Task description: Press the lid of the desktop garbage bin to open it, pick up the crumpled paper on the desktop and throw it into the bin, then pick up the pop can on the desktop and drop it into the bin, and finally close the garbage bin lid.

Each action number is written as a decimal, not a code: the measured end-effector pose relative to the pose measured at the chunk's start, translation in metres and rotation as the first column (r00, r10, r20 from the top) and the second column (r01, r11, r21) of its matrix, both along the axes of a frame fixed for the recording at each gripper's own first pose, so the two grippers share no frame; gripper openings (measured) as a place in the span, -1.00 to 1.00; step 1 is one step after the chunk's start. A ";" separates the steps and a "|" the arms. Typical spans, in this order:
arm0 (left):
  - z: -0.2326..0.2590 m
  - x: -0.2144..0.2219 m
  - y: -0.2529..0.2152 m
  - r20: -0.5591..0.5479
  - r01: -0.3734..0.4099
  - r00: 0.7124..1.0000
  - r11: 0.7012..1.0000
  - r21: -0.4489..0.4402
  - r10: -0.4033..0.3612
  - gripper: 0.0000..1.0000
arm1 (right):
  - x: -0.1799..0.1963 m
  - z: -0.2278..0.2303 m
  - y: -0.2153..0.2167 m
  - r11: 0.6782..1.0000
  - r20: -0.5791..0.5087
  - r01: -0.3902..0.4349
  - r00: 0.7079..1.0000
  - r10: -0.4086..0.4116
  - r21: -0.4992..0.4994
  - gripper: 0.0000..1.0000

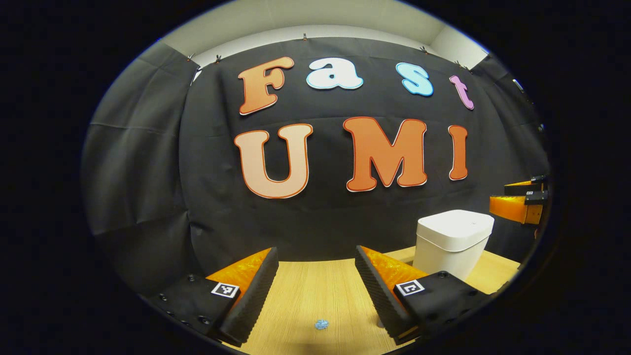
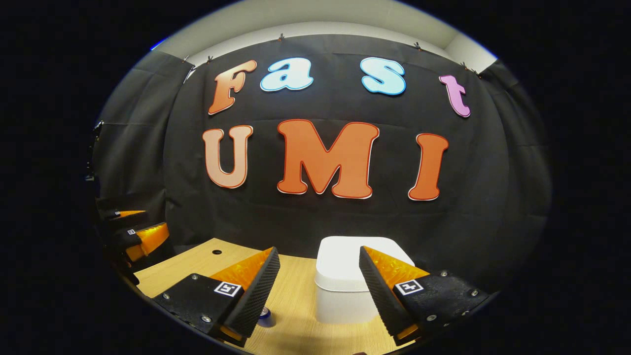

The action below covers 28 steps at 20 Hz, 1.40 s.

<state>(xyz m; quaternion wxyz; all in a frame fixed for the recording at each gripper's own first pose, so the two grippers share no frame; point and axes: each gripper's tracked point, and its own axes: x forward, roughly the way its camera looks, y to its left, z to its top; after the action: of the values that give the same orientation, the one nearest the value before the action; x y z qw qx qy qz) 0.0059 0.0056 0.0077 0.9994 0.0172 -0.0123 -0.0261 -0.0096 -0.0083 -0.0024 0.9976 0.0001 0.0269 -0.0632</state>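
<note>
Fingers (image 2: 370,286) just before closed bin (image 2: 345,276)

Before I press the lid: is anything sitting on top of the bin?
Nothing rests on the white bin; its lid is closed and bare. The right gripper hovers open before it. The bin's inside is covered.

Your white plastic bin with its rounded lid (image 2: 345,281) looks plain all over, the light wooden desktop (image 1: 315,291) shows fine straight grain, and near you there's a small pale-blue crumpled paper (image 1: 321,324).

Both views face the booth wall over the desk (image 1: 315,291), sharing the bin (image 1: 451,241).
</note>
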 end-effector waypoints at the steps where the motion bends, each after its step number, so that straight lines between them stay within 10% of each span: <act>1: 0.000 0.001 0.002 0.000 0.007 1.000 1.000 0.004 -0.007 0.99 | 0.002 0.002 -0.004 1.000 -0.005 0.019 1.000 -0.019 -0.002 0.94; 7: -0.012 0.004 0.014 -0.026 0.048 0.999 0.999 0.009 -0.048 0.99 | 0.010 0.016 -0.029 0.993 -0.031 0.118 0.993 -0.117 0.016 0.80; 20: -0.037 -0.004 0.058 -0.086 -0.093 0.992 0.996 -0.016 0.092 0.99 | 0.048 0.020 -0.068 0.986 -0.081 0.159 0.983 -0.162 -0.049 -0.83; 28: -0.047 -0.003 0.048 -0.119 -0.147 0.982 0.989 -0.003 0.146 0.99 | 0.066 -0.012 -0.076 0.998 -0.177 0.060 0.983 -0.054 0.023 -0.99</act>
<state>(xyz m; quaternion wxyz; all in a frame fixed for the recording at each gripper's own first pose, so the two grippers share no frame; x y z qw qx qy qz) 0.0033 0.0541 -0.0390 0.9977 0.0107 0.0481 0.0465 0.0564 -0.0845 -0.0142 0.9890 0.0096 0.1162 -0.0911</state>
